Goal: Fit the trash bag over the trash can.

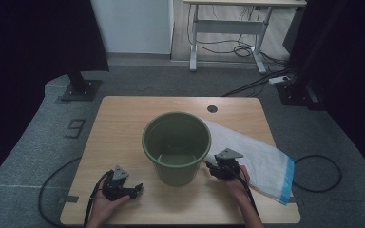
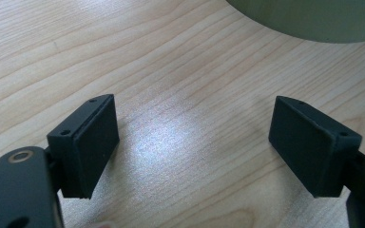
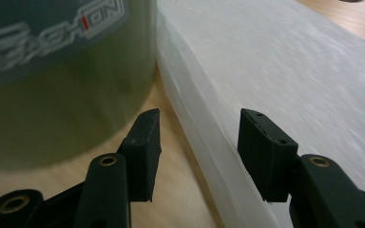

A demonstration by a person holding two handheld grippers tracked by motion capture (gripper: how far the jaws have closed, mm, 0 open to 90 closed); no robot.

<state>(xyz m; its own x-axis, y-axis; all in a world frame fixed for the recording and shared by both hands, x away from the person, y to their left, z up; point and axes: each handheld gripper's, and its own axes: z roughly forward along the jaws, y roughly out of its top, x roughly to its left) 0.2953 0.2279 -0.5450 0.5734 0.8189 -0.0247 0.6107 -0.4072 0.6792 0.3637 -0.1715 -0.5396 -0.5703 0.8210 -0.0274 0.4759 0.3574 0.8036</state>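
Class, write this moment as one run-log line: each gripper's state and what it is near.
left gripper: open, over bare table | right gripper: open, astride white bag edge, not gripping | green bucket: upright, centre

You have a light wooden table (image 1: 123, 118) in front of you, with a small round dark hole (image 1: 212, 109) near its far edge. The floor around it is grey carpet (image 1: 33, 142), and a dark figure 9 (image 1: 76, 127) is marked on it to your left. Beyond that mark stands a black stand base (image 1: 81, 89). At the back is a white-legged desk (image 1: 193, 47) with loose cables (image 1: 240, 47) beneath it, and a white power strip (image 1: 279, 80) lies to its right.
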